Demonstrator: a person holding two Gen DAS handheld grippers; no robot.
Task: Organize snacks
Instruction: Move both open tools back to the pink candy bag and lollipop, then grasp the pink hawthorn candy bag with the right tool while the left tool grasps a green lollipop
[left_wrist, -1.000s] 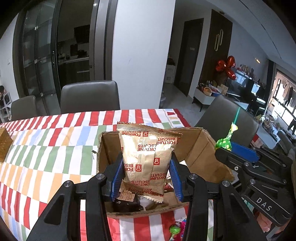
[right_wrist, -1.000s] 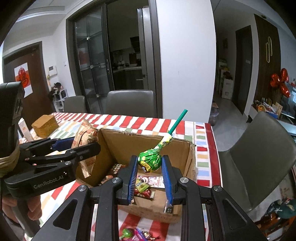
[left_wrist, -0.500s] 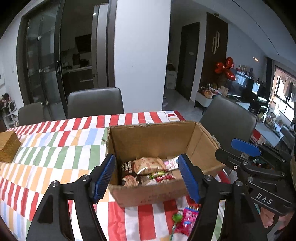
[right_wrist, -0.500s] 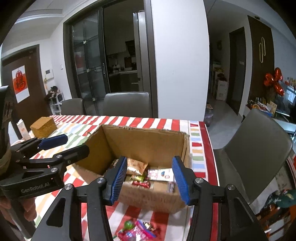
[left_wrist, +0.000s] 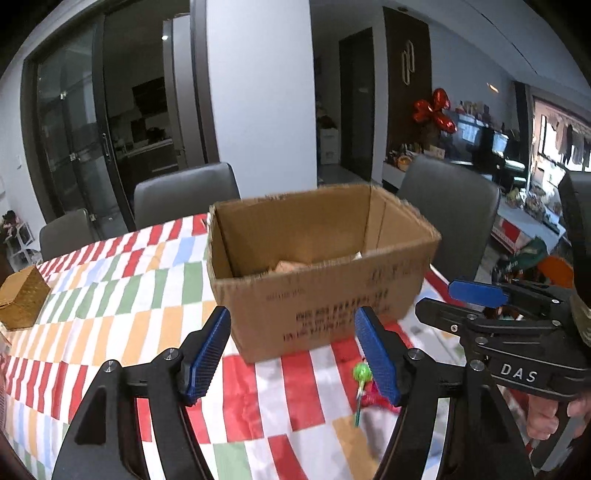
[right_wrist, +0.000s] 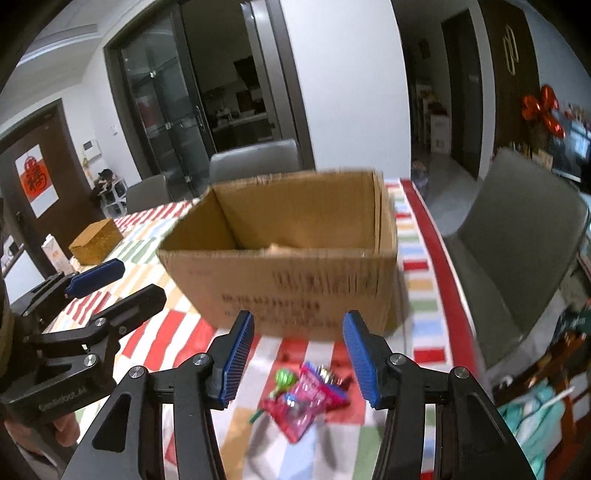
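A brown cardboard box (left_wrist: 317, 280) stands on the striped tablecloth; it also shows in the right wrist view (right_wrist: 295, 266), with snack packets barely visible inside. My left gripper (left_wrist: 291, 358) is open and empty, low in front of the box. My right gripper (right_wrist: 297, 360) is open and empty, just above a green lollipop (right_wrist: 282, 380) and pink-red snack packets (right_wrist: 306, 402) lying on the cloth before the box. The lollipop (left_wrist: 360, 373) also shows in the left wrist view beside my right-hand finger.
A woven tan box (left_wrist: 22, 299) sits at the table's left; it also shows in the right wrist view (right_wrist: 96, 240). Grey chairs (left_wrist: 184, 192) stand behind the table and at its right (right_wrist: 517, 229). The table's right edge (right_wrist: 443, 258) runs close to the box.
Both grippers let go of the biscuit packet and the lollipop into the box, opened, then pulled back and down to the table in front of the box.
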